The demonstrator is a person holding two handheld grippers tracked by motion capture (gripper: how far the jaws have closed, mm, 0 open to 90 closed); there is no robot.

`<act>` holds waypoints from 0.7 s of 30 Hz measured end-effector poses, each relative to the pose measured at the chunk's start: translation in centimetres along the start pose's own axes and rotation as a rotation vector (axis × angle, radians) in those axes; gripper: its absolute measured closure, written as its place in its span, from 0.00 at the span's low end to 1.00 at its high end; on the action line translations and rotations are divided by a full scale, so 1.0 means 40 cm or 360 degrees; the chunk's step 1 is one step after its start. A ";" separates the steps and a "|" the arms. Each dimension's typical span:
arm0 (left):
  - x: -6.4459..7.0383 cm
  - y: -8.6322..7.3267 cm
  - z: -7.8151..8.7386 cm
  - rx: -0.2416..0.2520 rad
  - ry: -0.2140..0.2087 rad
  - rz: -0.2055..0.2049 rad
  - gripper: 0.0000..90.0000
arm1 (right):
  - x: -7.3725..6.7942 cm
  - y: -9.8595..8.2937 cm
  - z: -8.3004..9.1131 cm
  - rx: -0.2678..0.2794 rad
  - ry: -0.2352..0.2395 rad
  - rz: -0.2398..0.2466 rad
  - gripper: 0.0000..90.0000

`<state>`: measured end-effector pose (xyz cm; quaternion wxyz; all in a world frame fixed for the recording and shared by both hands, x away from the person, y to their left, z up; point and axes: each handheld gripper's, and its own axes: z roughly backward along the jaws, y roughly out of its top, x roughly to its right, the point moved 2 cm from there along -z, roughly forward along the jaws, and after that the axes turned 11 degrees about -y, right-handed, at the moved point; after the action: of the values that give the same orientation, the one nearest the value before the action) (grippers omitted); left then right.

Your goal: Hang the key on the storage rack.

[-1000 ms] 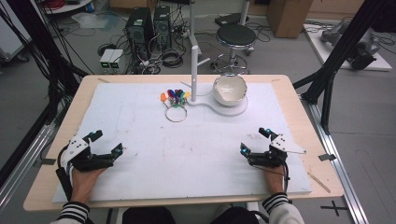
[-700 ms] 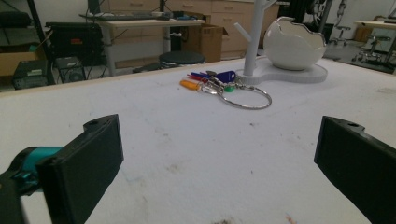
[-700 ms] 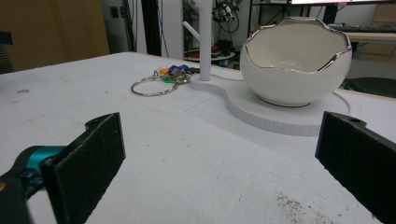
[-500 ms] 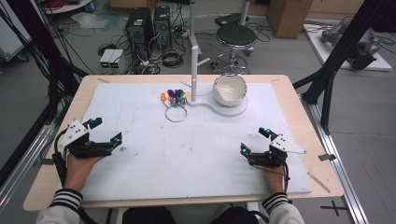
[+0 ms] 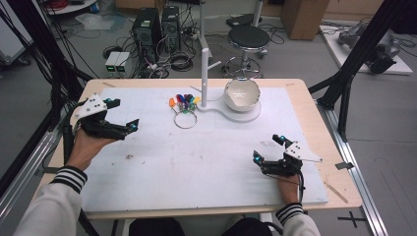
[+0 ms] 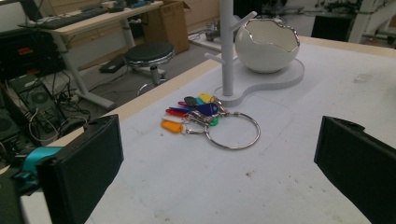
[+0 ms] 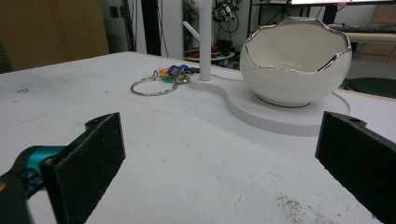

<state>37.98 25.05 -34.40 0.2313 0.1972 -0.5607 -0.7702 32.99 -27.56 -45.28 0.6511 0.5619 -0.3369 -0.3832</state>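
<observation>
White table (image 5: 206, 162) under you: the key ring (image 5: 184, 110) lies upper centre beside the stand (image 5: 204, 73), well apart from your left gripper (image 5: 120, 114) and right gripper (image 5: 268, 147), both with jaws spread and empty.

The flat white table cover (image 5: 196, 162) carries grey smudges. On it lies a silver metal key ring (image 6: 232, 131) with orange, blue, yellow, green and purple plastic tags (image 6: 195, 112). The glossy white egg-shaped bowl (image 7: 295, 63) has a silver rim (jagged). Black-and-white striped sleeve cuffs (image 5: 69, 177) show near the table edge.
</observation>
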 end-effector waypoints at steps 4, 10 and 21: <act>-0.015 0.049 -0.038 -0.0124 -0.0076 -0.0045 0.02 | 0.000 0.000 0.000 -0.0004 -0.0002 -0.0009 0.01; -0.024 0.100 -0.079 -0.0220 -0.0119 -0.0086 0.02 | 0.001 0.000 0.000 0.0002 -0.0005 -0.0003 0.01; -0.042 0.162 -0.150 -0.0406 -0.0185 -0.0147 0.02 | 0.001 0.000 0.000 0.0004 -0.0005 -0.0006 0.01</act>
<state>43.59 19.67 -29.90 0.1859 0.1468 -0.4611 -0.8551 33.02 -27.58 -45.28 0.6490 0.5628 -0.3374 -0.3850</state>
